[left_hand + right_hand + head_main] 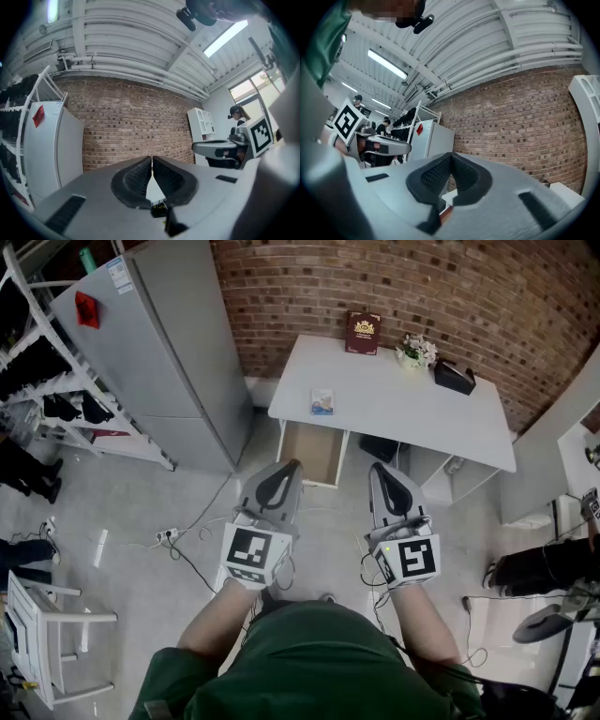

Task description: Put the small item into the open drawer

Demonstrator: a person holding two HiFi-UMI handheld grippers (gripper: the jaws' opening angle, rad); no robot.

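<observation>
The small item (322, 402), a flat blue-and-white packet, lies on the white table (412, 409) near its front left edge. Just below it the open drawer (314, 451) sticks out of the table front, and its wooden inside looks bare. My left gripper (292, 467) hangs in mid-air short of the drawer, its tip over the drawer's front edge, jaws shut on nothing (151, 161). Beside it, my right gripper (379, 469) is held a little to the right of the drawer. Its pads meet at the tip with nothing between them (451, 157).
A grey cabinet (159, 343) stands left of the table against the brick wall. On the table's far side are a red book (363, 333), a small flower pot (415, 351) and a black object (455, 377). Cables (178, 540) trail on the floor; a white chair (47, 624) is lower left.
</observation>
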